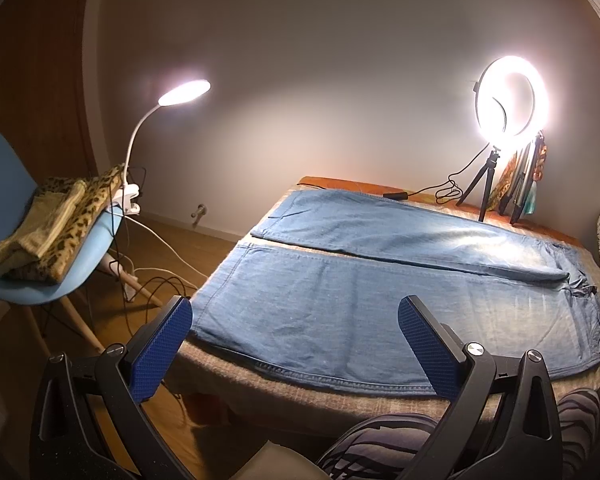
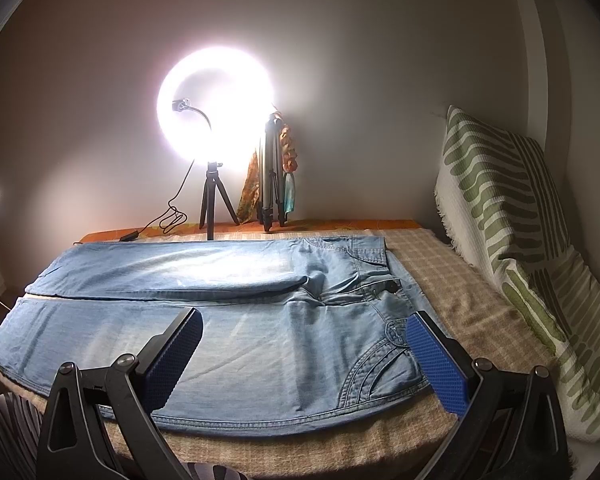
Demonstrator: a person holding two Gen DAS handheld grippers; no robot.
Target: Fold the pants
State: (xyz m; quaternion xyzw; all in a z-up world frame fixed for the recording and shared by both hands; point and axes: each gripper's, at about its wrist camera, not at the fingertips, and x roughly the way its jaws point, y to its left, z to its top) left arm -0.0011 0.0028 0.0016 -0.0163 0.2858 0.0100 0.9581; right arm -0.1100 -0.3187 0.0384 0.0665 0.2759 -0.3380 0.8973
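- The jeans [image 2: 228, 320] lie flat and unfolded on a checked beige blanket [image 2: 460, 312], both legs stretched toward 9 o'clock in the right wrist view and the waistband toward 3 o'clock.
- The two legs lie side by side with a narrow gap between them; the near leg's long edge runs along the blanket's front edge, with a strip of blanket bare below it.
- The left gripper [image 1: 296, 344] hovers with its blue-padded jaws spread wide and nothing between them, over the hem end of the near leg at 6 o'clock in its view.
- The right gripper [image 2: 304, 356] is likewise spread wide and empty, over the hip and pocket area at 6 o'clock.
- Bare blanket lies beyond the waistband toward 3 o'clock, up to a green-patterned pillow [image 2: 512, 216] leaning on the wall.
- At 12 o'clock, behind the far leg, a lit ring light [image 2: 216, 104] stands on a small tripod [image 2: 212, 200], its cable coiled close by.
- Past the hems at 9 o'clock in the left wrist view, the bed edge drops to wooden floor, where a blue chair [image 1: 8, 184] holds folded clothes [image 1: 48, 224] and a clip lamp [image 1: 184, 92].
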